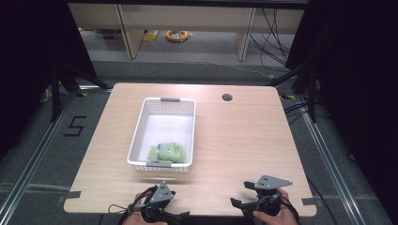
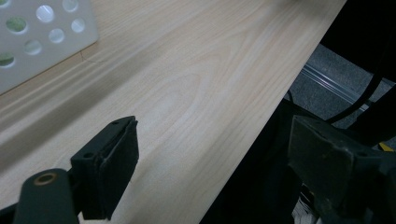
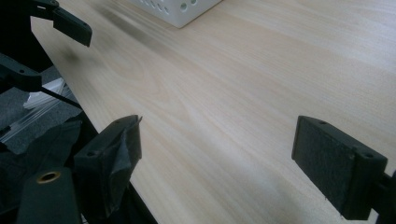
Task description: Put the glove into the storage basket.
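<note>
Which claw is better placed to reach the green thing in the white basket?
Probably the left claw. It sits at the near table edge almost straight below the white basket, where the green thing lies at the near end. The right claw, also open, is farther to the side.

Light is falling from above onto the worktop (image 1: 244, 136), leaving its pale wood bright while the surroundings are sinking into near black. The basket (image 1: 141, 123) is casting a soft shadow toward the near edge. In both gripper views the close black jaws are looking dim and slightly soft, and the far wood grain is blurring.
</note>
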`<act>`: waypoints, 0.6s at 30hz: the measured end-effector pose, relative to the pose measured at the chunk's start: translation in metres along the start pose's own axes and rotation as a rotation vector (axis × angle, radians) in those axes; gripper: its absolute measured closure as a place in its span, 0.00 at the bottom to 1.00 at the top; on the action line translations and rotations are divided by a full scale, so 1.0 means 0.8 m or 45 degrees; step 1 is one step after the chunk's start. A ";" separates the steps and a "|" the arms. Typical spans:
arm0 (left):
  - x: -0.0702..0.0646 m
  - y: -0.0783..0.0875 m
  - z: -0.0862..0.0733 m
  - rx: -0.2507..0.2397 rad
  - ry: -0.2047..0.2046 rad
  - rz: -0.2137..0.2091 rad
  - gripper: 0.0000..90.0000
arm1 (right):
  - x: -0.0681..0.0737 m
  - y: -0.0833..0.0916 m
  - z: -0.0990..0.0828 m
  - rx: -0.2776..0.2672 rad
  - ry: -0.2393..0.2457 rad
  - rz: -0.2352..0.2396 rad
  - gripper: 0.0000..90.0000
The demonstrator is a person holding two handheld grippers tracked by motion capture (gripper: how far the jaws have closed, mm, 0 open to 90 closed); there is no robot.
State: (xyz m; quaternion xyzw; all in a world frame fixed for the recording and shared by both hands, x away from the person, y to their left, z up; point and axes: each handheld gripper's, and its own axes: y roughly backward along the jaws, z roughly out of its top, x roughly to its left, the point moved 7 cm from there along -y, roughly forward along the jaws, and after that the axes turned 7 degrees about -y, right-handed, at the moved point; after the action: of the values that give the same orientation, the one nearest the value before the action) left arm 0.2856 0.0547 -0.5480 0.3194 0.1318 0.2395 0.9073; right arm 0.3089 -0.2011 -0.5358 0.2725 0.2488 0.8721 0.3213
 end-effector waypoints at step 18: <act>0.005 -0.002 -0.008 0.034 -0.012 0.032 0.18 | 0.002 -0.004 -0.007 0.025 0.052 -0.004 0.19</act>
State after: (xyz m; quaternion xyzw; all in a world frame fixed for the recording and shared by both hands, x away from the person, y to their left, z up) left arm 0.2869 0.0589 -0.5539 0.3343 0.1267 0.2476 0.9005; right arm 0.3053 -0.1995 -0.5413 0.2572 0.2643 0.8746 0.3148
